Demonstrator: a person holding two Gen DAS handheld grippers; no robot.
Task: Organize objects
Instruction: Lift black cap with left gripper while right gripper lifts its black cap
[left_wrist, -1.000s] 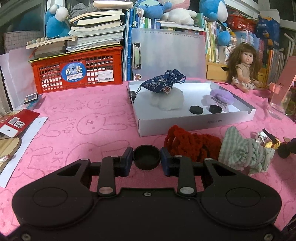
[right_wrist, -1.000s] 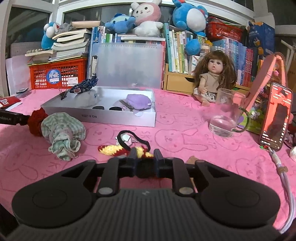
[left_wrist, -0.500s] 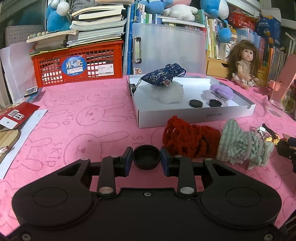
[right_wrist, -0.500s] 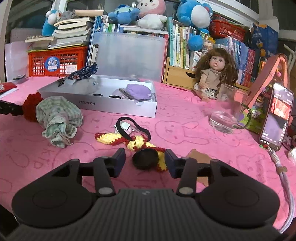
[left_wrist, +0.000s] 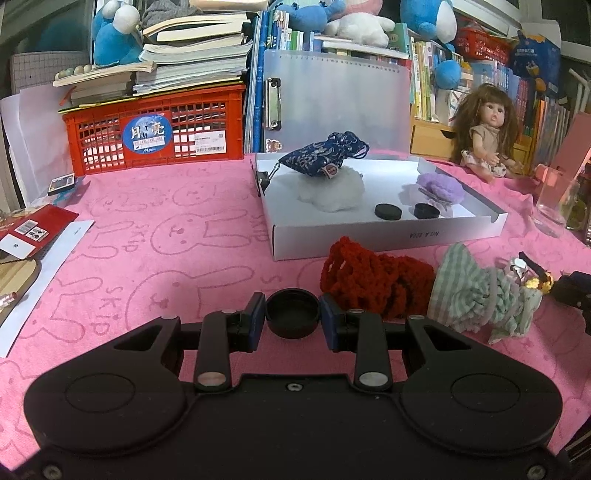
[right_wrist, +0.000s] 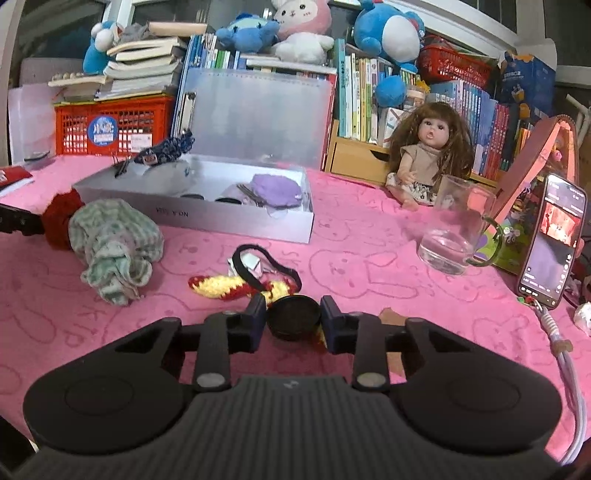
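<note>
Gripping a black cap (left_wrist: 292, 313) open side up, the left tool (left_wrist: 292, 319) hovers over bare pink surface (left_wrist: 155, 236). The right tool (right_wrist: 293, 320), jaws just closing, pinches another black cap (right_wrist: 293, 317) flat side up beside the crocheted piece (right_wrist: 221, 286), short of the white box (right_wrist: 236, 221).

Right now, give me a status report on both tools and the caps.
Left tool shut on a black cap. Right tool just closed on another cap. Box ahead, red knit in front.

The left gripper (left_wrist: 293, 314) is clamping a round black plastic cap (left_wrist: 293, 312), with a red crocheted pouch (left_wrist: 373, 282) lying just ahead to its right.
</note>
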